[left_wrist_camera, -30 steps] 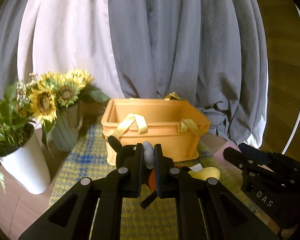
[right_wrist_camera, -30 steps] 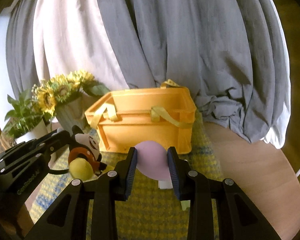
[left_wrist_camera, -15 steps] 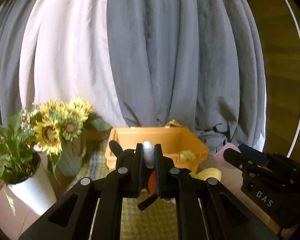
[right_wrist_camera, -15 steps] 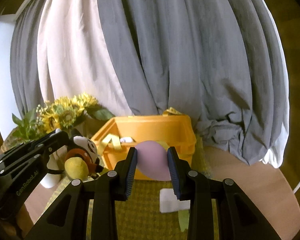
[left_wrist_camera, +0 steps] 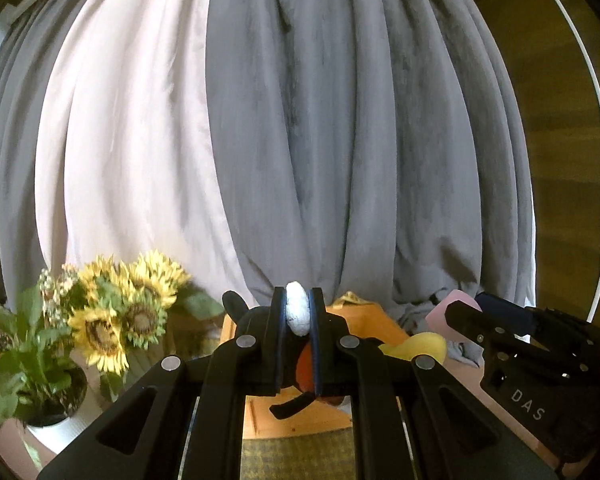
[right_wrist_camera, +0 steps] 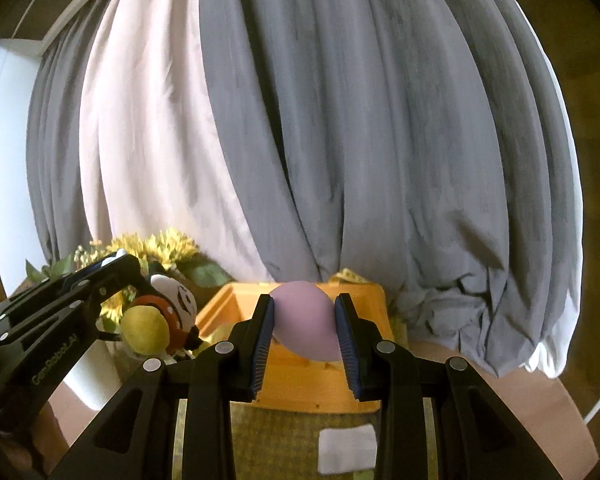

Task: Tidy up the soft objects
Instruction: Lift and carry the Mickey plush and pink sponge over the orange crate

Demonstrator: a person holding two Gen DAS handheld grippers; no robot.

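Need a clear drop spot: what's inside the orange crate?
Little shows. The crate interior is mostly hidden by the pink ball in the right gripper; only bare inner wall and a yellow strap are visible.

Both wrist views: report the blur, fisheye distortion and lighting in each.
Left wrist view: strong fisheye bulge in the curtain; sunflowers smeared by motion blur; left gripper and its plush toy sharp but dark against the backlit cloth. Right wrist view: the same barrel bulge, dark corners; curtain folds streaked; right gripper and pink ball crisp; yellow crate evenly lit.
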